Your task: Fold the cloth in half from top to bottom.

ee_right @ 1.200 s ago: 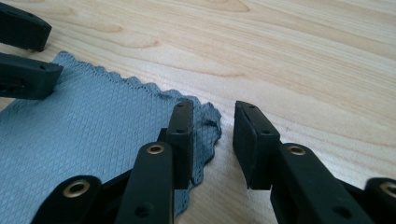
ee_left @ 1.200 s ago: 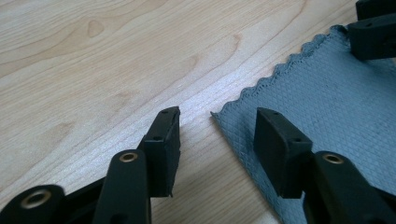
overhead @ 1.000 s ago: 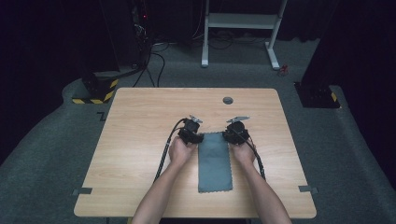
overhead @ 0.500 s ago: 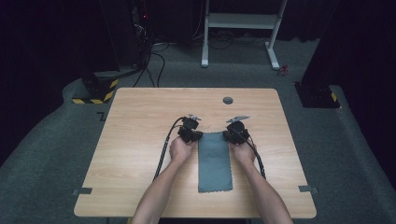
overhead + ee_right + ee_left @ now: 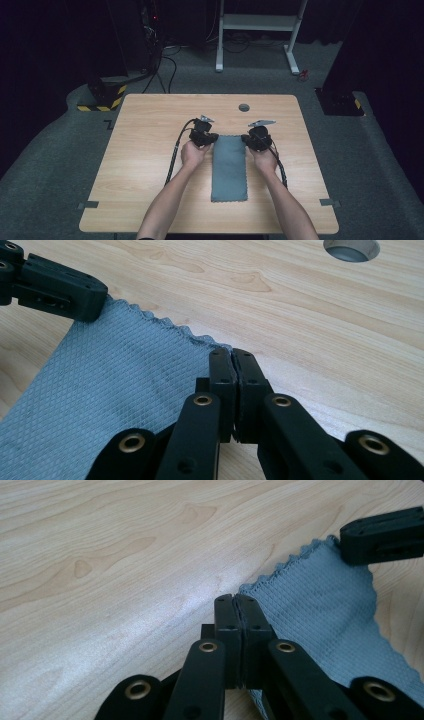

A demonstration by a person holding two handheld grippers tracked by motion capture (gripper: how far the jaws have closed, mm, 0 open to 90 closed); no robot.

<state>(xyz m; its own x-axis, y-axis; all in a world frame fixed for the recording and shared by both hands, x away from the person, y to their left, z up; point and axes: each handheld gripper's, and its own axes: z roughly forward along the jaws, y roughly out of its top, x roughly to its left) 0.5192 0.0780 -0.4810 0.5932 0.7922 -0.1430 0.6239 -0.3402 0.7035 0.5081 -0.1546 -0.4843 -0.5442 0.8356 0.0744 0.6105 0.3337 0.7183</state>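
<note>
There is one grey cloth (image 5: 229, 168) and it lies flat on the one wooden tabletop (image 5: 145, 150). Two grippers are at the far end of the cloth: one left gripper (image 5: 210, 140) at its far left corner and one right gripper (image 5: 248, 140) at its far right corner. Each gripper has two black jaws, so four jaws in total. Two hands hold them, one left hand (image 5: 192, 153) and one right hand (image 5: 263, 159). Beyond the cloth, the tabletop has one round hole (image 5: 244, 107). One cable (image 5: 175, 150) trails from each gripper, so two cables.
</note>
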